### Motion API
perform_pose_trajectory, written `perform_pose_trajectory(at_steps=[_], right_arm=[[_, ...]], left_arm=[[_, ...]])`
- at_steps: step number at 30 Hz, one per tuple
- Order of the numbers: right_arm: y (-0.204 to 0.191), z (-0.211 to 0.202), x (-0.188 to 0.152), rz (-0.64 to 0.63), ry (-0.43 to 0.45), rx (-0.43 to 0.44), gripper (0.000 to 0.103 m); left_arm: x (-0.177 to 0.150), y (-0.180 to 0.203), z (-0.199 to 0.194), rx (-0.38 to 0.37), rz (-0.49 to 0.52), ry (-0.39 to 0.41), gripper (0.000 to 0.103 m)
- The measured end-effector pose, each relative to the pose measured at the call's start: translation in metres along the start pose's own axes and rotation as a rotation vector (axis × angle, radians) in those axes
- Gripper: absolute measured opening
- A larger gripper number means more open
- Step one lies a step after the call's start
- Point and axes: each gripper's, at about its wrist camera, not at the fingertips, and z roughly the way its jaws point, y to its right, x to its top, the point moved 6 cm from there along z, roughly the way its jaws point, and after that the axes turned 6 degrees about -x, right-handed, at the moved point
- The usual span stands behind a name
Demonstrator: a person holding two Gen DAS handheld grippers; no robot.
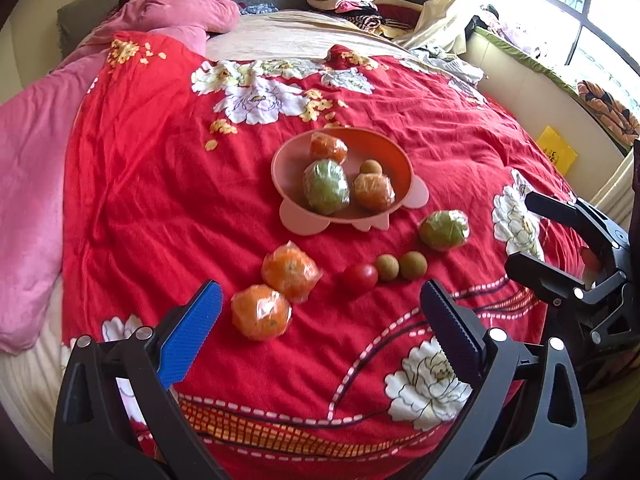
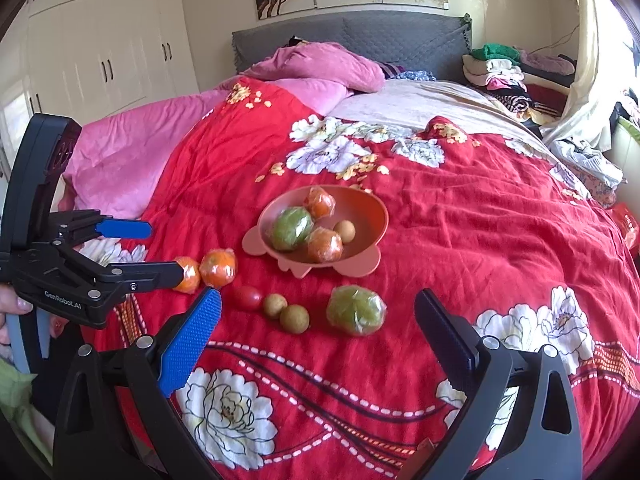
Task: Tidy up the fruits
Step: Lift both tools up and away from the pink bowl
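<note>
Pink bowl (image 2: pixel 362 220) holds four wrapped fruits; in front of it lie two wrapped oranges (image 1: pixel 276 292), tomato (image 1: pixel 360 277), two longans (image 1: pixel 400 267), green fruit (image 1: pixel 443 230).

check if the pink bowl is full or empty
Partly filled: the pink plastic bowl holds two wrapped oranges, one wrapped green fruit and one small brown longan.

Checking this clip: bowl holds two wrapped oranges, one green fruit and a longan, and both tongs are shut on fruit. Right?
Not quite. The bowl contents are right, but the left tongs and right tongs are both open and empty, as each wrist view shows.
</note>
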Motion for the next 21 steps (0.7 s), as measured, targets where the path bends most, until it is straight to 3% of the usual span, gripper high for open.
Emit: perform_pose_trajectory(at_steps=[21], right_arm=[[-0.016,0.004,-0.022,-0.041,-0.053,0.030,0.097]], left_arm=[[-0.027,-0.008,0.002,0.016,-0.004,-0.034,0.093]])
